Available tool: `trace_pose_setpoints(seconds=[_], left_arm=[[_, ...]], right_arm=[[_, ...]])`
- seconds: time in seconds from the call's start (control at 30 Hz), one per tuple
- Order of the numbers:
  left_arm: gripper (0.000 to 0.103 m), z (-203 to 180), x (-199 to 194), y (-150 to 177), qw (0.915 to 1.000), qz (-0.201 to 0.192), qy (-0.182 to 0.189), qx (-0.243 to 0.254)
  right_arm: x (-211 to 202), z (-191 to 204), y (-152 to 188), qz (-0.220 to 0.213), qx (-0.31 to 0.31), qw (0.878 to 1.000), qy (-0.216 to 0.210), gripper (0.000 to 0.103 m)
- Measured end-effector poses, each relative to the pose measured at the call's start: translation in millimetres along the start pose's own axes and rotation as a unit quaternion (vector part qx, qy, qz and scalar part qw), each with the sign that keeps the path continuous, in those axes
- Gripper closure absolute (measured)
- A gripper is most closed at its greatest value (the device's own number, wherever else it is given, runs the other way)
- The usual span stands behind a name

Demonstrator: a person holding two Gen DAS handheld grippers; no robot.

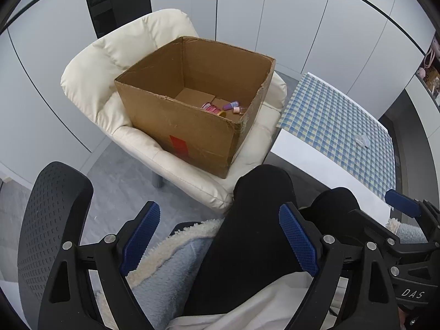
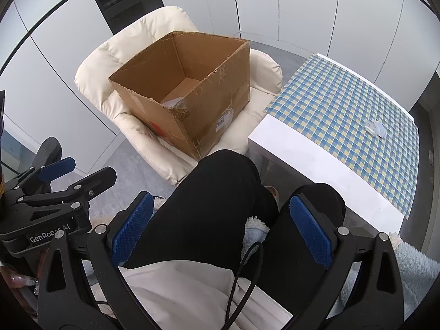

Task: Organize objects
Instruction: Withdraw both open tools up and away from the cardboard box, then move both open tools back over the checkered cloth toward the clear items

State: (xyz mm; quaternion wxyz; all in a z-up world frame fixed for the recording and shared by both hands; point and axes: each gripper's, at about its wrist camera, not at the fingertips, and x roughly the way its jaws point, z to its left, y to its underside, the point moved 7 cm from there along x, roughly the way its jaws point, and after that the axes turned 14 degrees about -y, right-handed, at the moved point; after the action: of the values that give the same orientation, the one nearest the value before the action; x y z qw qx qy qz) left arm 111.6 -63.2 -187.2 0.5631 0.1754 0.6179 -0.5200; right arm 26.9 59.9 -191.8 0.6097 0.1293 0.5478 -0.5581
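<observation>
An open cardboard box (image 1: 176, 121) (image 2: 192, 110) stands on a cream padded chair (image 1: 90, 77) (image 2: 96, 63). On its floor lie several small pink and purple bottles (image 1: 220, 107); the right wrist view hides them behind the box wall. A small clear object (image 1: 361, 140) (image 2: 374, 128) lies on the blue checked cloth of the white table (image 1: 316, 165) (image 2: 316, 154). My left gripper (image 1: 220, 236) hangs open above a person's black-clad legs, nothing between its blue pads. My right gripper (image 2: 220, 231) is also open over the legs, empty. Each gripper shows at the edge of the other's view.
A black mesh office-chair part (image 1: 52, 214) stands at the left. The person's knees (image 2: 228, 181) lie between the grippers and the box. A fleecy blue garment (image 1: 170, 272) covers the lap. White cabinet fronts (image 1: 275, 13) ring the room; grey floor (image 1: 121, 181) shows beside the chair.
</observation>
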Motion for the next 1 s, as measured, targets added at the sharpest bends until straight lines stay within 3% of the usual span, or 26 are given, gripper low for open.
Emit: trace_pose_setpoints(seconds=[0.57, 1.0], left_arm=[[0.014, -22.9, -4.6, -11.2, 0.9994, -0.017, 0.012, 0.029], [0.014, -76.9, -12.9, -18.4, 0.9941, -0.042, 0.027, 0.096]], right_arm=[[-8.9, -11.1, -1.0, -0.015, 0.015, 1.0, 0.01, 0.002], [-25.9, -50.5, 5.2, -0.037, 0.063, 0.997, 0.032, 0.002]])
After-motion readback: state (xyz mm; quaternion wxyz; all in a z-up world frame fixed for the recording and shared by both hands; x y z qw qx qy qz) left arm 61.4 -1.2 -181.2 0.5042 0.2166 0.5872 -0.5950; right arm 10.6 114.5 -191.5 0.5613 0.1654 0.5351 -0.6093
